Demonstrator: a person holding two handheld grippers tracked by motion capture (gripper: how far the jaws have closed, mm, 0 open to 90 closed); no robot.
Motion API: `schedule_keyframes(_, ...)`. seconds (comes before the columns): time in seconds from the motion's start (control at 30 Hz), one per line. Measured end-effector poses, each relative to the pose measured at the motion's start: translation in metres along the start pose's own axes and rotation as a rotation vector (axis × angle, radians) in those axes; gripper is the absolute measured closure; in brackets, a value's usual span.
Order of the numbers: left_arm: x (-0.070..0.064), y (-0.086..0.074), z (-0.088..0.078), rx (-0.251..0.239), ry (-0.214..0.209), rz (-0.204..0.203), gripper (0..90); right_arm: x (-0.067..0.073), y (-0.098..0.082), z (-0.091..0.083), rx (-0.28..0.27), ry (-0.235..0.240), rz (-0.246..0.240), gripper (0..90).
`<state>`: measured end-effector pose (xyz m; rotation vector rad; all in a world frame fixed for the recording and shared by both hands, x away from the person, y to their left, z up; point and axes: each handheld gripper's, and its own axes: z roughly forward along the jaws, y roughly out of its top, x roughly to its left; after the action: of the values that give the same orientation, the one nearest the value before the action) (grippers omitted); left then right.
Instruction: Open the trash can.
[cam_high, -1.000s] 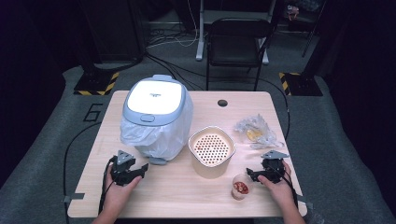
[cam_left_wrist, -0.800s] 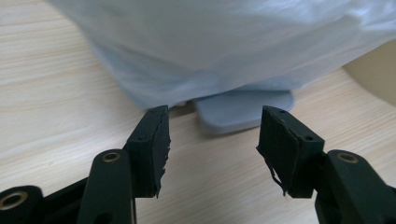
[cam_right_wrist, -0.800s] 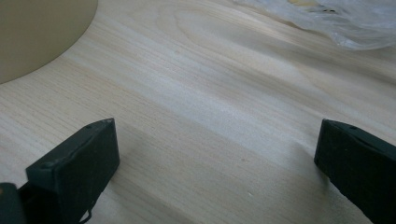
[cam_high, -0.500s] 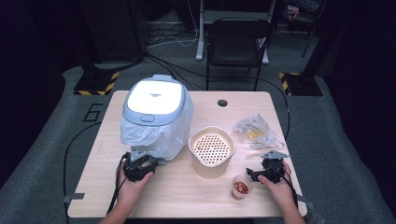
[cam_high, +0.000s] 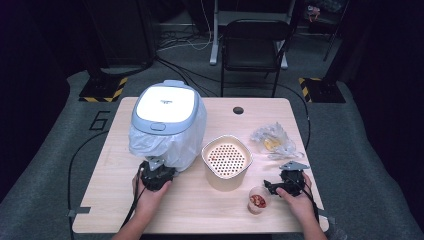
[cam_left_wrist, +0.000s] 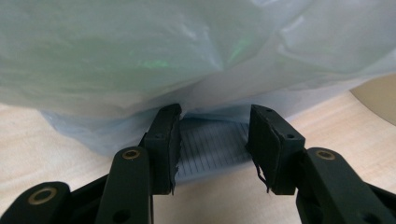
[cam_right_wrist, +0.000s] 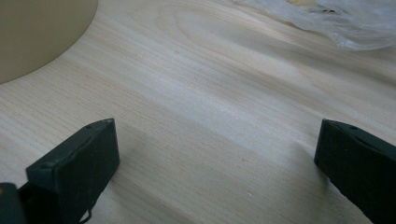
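A dark room with cables on a grey floor and a black chair (cam_high: 255, 45) surrounds a pale wooden table (cam_high: 210, 215). Toward the table's far left corner stands the appliance (cam_high: 165, 107), a rounded, cooker-like body with a white lid framed in pale blue-grey and a small latch at its front. A thin, translucent plastic bag (cam_high: 187, 142) is wrapped around its body, wrinkled and glossy, hanging in loose folds down to the table top. In the left gripper view the bag's film (cam_left_wrist: 196, 51) looks milky with a faint green sheen, and below it a ribbed grey-blue part of the appliance's base (cam_left_wrist: 212, 142) shows.

The left tongs (cam_high: 156, 167) sit against the near side of the wrapped appliance; their jaws are clenched on that ribbed base part and the bag's lower edge (cam_left_wrist: 212, 114). The right tongs (cam_high: 272, 187), near the table's near right corner, stand released over bare wood, jaws wide apart (cam_right_wrist: 217, 154), just beside a small cup (cam_high: 257, 201) with red contents.
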<state>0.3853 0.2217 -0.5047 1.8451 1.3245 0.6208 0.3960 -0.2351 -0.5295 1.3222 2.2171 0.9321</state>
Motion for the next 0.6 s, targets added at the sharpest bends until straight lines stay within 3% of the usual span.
schedule_keyframes(0.1,-0.001,-0.001,0.003,-0.022,0.015,-0.030,53.2,0.000,0.000,0.000,0.000,0.000,0.000,0.0)
schedule_keyframes(0.17,-0.002,-0.003,0.003,-0.025,0.039,-0.004,53.3,0.000,0.000,0.000,0.000,0.000,0.000,0.0)
schedule_keyframes(0.2,-0.004,-0.004,0.003,-0.038,0.047,-0.024,53.4,0.000,0.000,0.000,0.000,0.000,0.000,0.0)
schedule_keyframes(0.27,-0.007,-0.005,0.003,-0.055,0.059,-0.026,53.5,0.000,0.000,0.000,0.000,0.000,0.000,0.0)
schedule_keyframes(0.3,-0.007,-0.007,0.003,-0.064,0.086,-0.015,53.5,0.000,0.000,0.000,0.000,0.000,0.000,0.0)
schedule_keyframes(0.33,-0.011,-0.009,0.004,-0.092,0.095,-0.045,53.6,0.000,0.000,0.000,0.000,0.000,0.000,0.0)
schedule_keyframes(0.4,-0.010,-0.010,0.002,-0.073,0.093,-0.029,53.5,0.000,0.000,0.000,0.000,0.000,0.000,0.0)
schedule_keyframes(0.6,-0.010,-0.015,0.004,-0.122,0.111,-0.027,53.4,0.000,0.000,-0.001,0.001,0.007,-0.001,0.0)
